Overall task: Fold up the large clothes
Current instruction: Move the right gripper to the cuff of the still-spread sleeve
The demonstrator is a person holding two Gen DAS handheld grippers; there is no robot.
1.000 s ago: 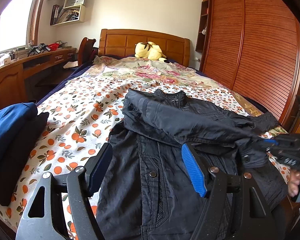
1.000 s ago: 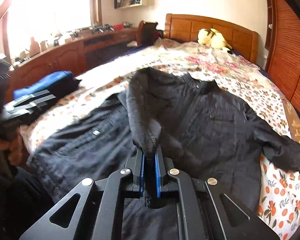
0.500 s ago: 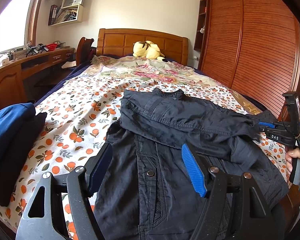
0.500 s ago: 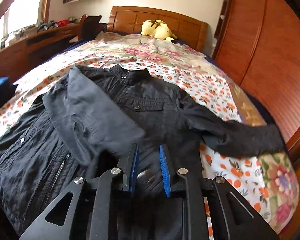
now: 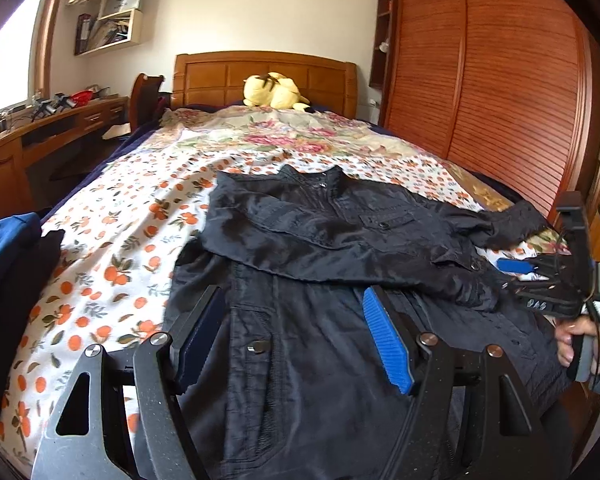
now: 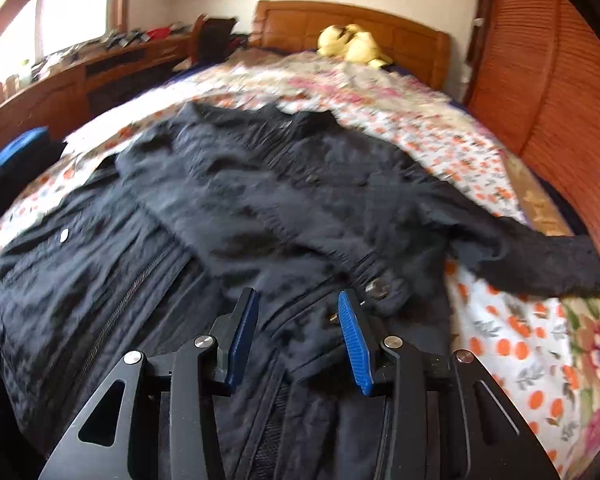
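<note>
the left gripper, at the left of the work, hovers with its jaws wide and nothing between them; the black zip-front cloth jacket lies flat on the orange-flowered bed sheet directly under and ahead of it. ahead of this gripper the jacket's left sleeve lies folded across the chest, its cuff ending off to the right.

the right gripper has its jaws opening, no cloth pinched between the blue pads, and the folded sleeve's buttoned cuff sits just ahead and slightly right of it. the other sleeve trails further right, off the body onto the sheet.

judging by this, 1 sleeve fold is being finished. the next move likely calls for the right gripper to reach right, pinch the loose sleeve near its cuff and carry it across the chest.
</note>
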